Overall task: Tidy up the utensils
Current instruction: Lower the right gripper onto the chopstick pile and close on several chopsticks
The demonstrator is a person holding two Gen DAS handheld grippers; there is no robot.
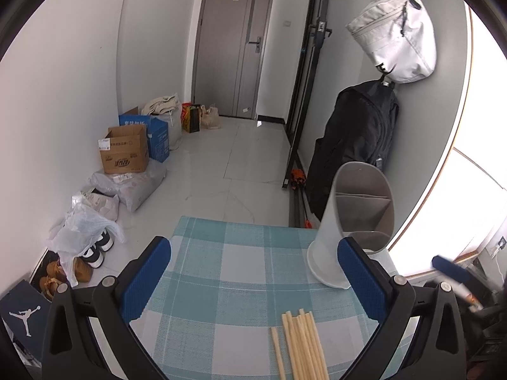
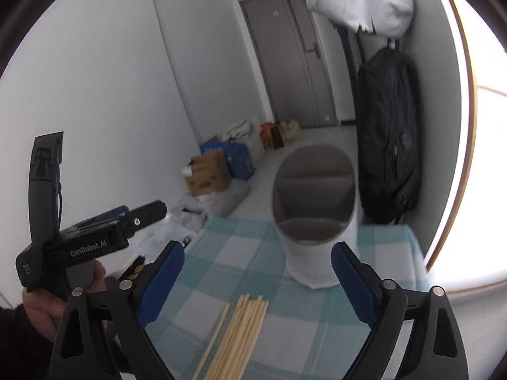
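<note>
A small table with a teal and white checked cloth stands in a hallway. A bundle of pale wooden chopsticks lies loose on the cloth. Behind them stands a white utensil holder with a grey divided inside. The left gripper and right gripper both hover above the cloth, jaws wide, holding nothing. The left gripper's body reads "GenRobot.AI". On the floor, a dark box shows a white Jumpman logo.
</note>
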